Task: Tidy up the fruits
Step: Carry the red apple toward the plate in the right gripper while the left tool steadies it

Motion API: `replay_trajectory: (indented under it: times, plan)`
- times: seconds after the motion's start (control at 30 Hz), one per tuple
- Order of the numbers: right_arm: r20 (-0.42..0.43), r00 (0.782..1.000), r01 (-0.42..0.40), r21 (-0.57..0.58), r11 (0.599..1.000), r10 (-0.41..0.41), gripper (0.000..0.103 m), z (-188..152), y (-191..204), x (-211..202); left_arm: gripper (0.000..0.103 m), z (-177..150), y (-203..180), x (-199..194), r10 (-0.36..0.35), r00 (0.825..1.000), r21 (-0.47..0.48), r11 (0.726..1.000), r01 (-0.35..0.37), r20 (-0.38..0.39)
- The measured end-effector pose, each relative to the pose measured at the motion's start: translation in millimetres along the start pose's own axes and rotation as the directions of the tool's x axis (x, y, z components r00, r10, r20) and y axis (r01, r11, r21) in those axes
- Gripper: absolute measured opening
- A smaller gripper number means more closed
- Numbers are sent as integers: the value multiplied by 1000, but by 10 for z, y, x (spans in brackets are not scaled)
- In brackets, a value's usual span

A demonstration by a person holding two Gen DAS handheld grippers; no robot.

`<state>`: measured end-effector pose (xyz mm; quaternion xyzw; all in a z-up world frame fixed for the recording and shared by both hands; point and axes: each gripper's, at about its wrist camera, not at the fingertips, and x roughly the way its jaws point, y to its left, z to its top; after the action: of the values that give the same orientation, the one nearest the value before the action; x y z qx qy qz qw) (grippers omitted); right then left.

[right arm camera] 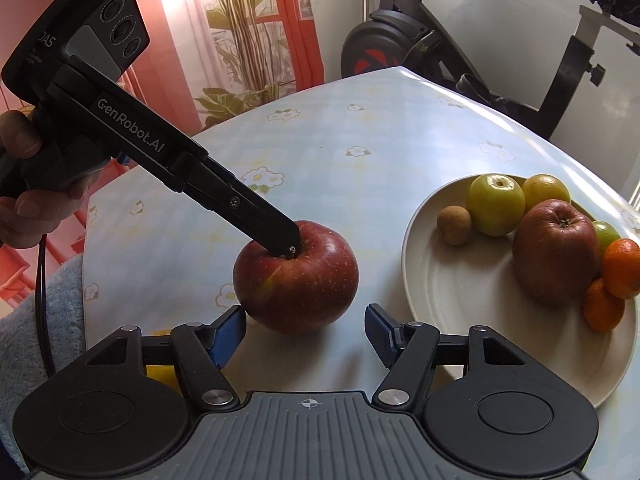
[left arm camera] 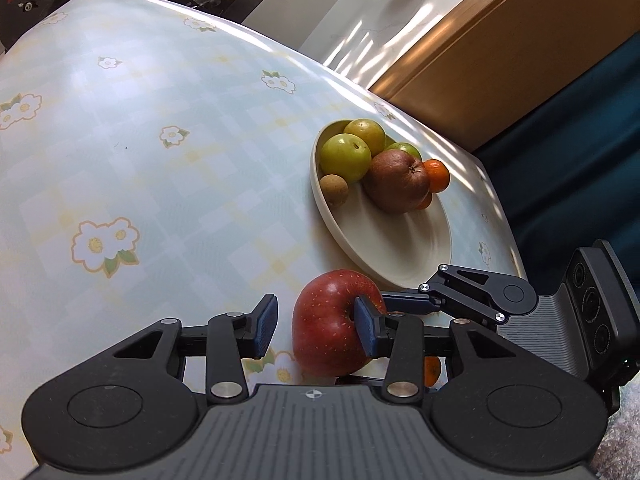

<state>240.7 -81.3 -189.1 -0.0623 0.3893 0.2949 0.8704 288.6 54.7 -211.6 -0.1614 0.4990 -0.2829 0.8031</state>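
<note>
Tablecloth (left arm camera: 160,160) apple (right arm camera: 296,276) half-hides left claw (left arm camera: 316,328); both claws (right arm camera: 306,334) apart, grasping nothing.

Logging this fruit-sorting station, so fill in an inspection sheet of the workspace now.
Surface: table, flowered cloth.
Job's things: red apple on the cloth; plate beside it holds more fruit.
Clutter: yellow thing under the right gripper, unclear.
Grippers: left gripper open, one finger in the apple's stem hollow; right gripper open, just short of the apple.
Cables: black cable beside the hand.
Surroundings: exercise bike, plant.
</note>
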Motion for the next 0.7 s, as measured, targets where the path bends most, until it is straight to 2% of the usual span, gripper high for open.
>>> replay_trajectory:
  times: [0.13,0.33,0.7]
  plan:
    - [23,1000,2,61,998,-3,58,-84,-116,-109,44,-14,-48,26,-35,999,1,999,35,-4]
    - [49,999,14,100,995,-19,57,-134,-174,-194,40,-15,-78,51,-44,999,0,999,44,1]
    - [46,999,-17,82,996,13,59,-43,-74,-7,41,-8,-74,37,-41,999,-5,999,41,-19]
